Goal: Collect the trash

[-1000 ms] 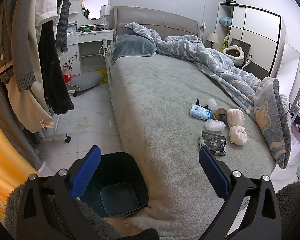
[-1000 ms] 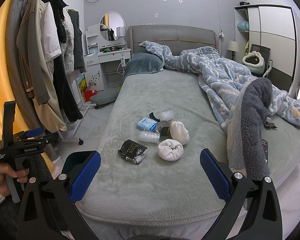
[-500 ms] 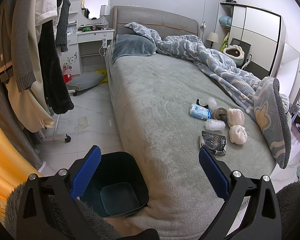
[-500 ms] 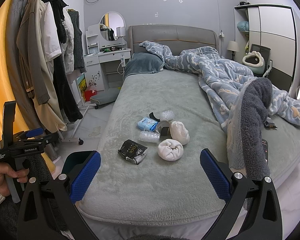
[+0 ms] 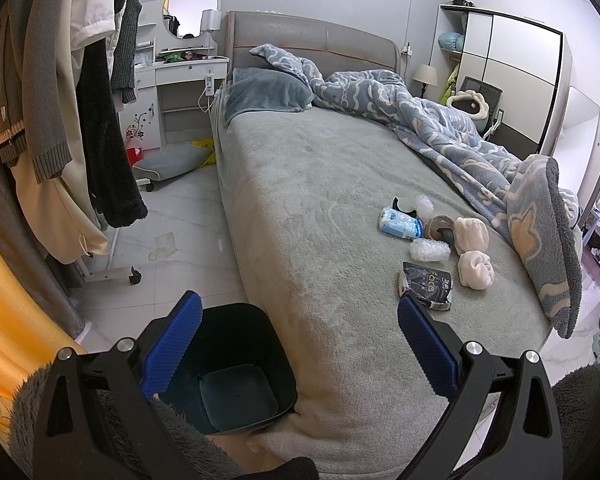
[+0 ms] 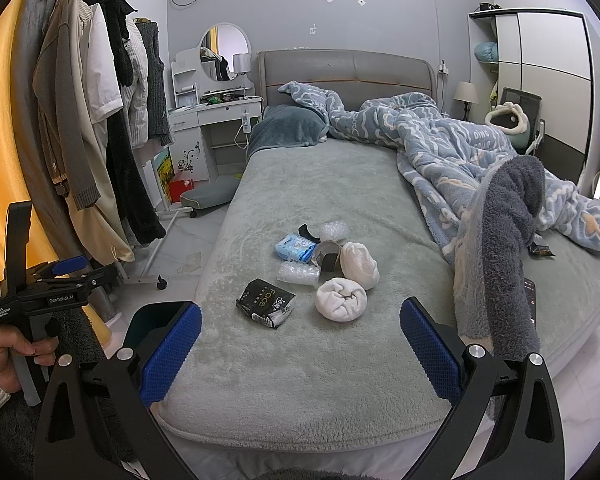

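Observation:
A cluster of litter lies on the grey bed [image 6: 340, 184]: a black packet [image 6: 266, 303] [image 5: 426, 286], a blue tissue pack [image 6: 295, 248] [image 5: 398, 225], clear bubble wrap [image 6: 299, 273] [image 5: 429, 249], a tape roll [image 6: 326, 257] [image 5: 440, 228] and two white rolled socks [image 6: 342, 299] [image 5: 475, 269]. A black bin [image 5: 236, 364] stands on the floor at the bed's left corner and looks empty. My left gripper [image 5: 300, 344] is open and empty above the bin and bed edge. My right gripper [image 6: 300, 350] is open and empty over the bed's foot, short of the litter.
A blue patterned duvet [image 6: 460, 160] is bunched along the bed's right side. A clothes rack [image 6: 100, 140] with hanging coats stands on the left. A white dressing table [image 6: 216, 120] is beyond it. A cushion [image 5: 168, 160] and scraps lie on the tiled floor.

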Demonstrator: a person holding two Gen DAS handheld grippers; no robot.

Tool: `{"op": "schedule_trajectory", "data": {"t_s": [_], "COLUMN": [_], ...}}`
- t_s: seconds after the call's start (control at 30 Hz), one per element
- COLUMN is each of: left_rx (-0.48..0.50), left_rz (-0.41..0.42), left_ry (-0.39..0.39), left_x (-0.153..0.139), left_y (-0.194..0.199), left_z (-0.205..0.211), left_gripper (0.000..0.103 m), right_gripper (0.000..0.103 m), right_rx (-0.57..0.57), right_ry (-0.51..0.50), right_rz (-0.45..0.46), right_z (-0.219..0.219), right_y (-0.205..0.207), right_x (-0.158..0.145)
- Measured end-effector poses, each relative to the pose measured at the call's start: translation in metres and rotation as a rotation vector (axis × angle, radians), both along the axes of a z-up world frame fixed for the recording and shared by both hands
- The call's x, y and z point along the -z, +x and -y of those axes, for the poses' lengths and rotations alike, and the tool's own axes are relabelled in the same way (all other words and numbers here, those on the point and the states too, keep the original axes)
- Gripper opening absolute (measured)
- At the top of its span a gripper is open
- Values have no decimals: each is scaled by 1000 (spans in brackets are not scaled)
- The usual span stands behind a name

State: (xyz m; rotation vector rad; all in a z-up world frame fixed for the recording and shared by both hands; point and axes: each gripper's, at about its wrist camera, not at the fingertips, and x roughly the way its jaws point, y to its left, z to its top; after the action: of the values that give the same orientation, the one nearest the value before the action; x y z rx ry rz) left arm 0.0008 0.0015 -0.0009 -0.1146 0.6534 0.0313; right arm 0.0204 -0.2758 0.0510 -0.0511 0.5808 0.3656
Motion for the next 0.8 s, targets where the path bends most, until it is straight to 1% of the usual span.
{"op": "schedule_trajectory", "data": {"t_s": [0.43, 0.67, 0.8], "left_rx": [3, 10, 21], "left_rz": [9, 18, 22], "left_ry": [15, 38, 40], "left_x": [0, 0, -1], "left_y": [-1, -2, 0], "left_z": [2, 9, 14], "left_gripper": [100, 100, 100], "right_gripper": [101, 101, 101], "right_rx": [27, 30, 47], "right_ry": [-6, -71, -46], "right_rz": [-14, -26, -41], "right_z": [12, 13, 19], "right_y": [0, 1, 6], "right_x": [1, 3, 4]}}
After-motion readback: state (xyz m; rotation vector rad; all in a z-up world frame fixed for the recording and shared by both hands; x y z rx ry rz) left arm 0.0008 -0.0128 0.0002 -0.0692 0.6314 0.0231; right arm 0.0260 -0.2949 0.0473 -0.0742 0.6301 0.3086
